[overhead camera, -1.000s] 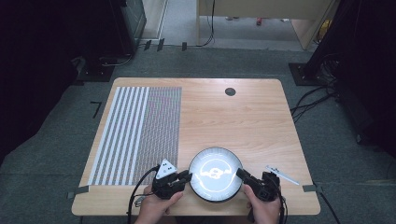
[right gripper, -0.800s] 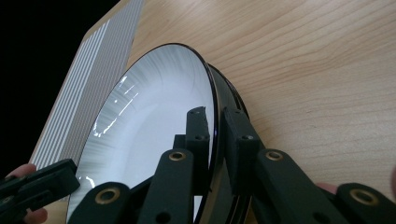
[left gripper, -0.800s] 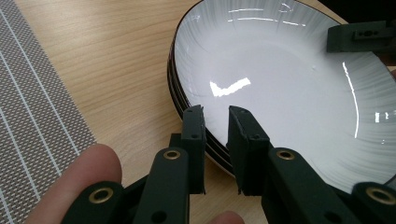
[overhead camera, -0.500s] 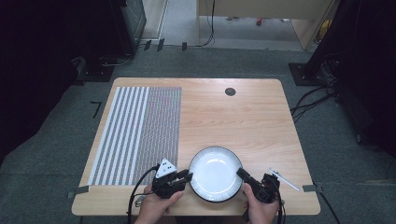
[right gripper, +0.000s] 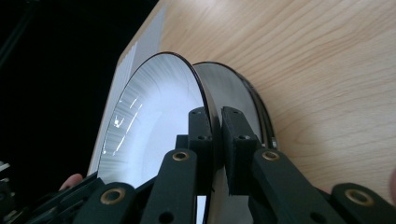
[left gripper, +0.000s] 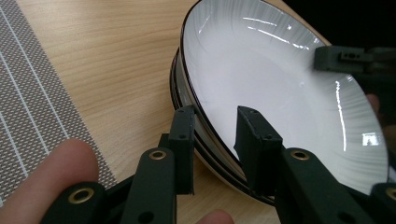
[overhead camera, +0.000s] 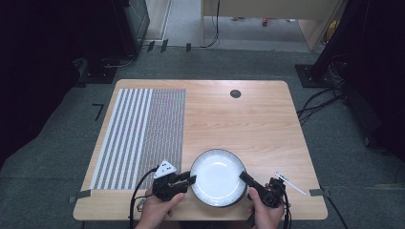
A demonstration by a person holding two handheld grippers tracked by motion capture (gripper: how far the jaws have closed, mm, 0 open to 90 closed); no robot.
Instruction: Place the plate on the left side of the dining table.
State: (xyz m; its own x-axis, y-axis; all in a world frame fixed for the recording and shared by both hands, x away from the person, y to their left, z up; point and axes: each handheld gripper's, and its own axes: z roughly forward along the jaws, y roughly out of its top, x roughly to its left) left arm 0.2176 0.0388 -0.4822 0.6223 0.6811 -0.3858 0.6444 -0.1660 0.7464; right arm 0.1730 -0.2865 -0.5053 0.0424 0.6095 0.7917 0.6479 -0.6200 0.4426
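Right tool (right gripper: 214, 140): jaws closed on the rim of the top plate (right gripper: 154, 126), one pad on its white inner face, the other on its underside. In the right gripper view this plate stands lifted clear of a second plate (right gripper: 233, 93) beneath it, a gap open between them on the gripped side.

Left tool (left gripper: 215, 140): jaws have just been opening and stand apart. The top plate's rim passes between them, but a visible gap remains at each pad, so I judge no grip on this side. The stack's lower rims (left gripper: 180, 93) show just under the outer jaw.

In the high view the left tool (overhead camera: 184, 180) sits at the plate's left edge and the right tool (overhead camera: 248, 180) at its right edge. The plate stack (overhead camera: 218, 177) is at the near edge of the table (overhead camera: 258, 119), centre-right. A striped mat (overhead camera: 138, 136) covers the left part of the table, near the stack but apart from it. A thin white stick (overhead camera: 290, 183) lies to the right of the right tool.

Progress, as judged: separating the top plate is under way; its right side is raised. Left to do: lift it fully free and set it down elsewhere, possibly on the mat. The lower plates are untouched.
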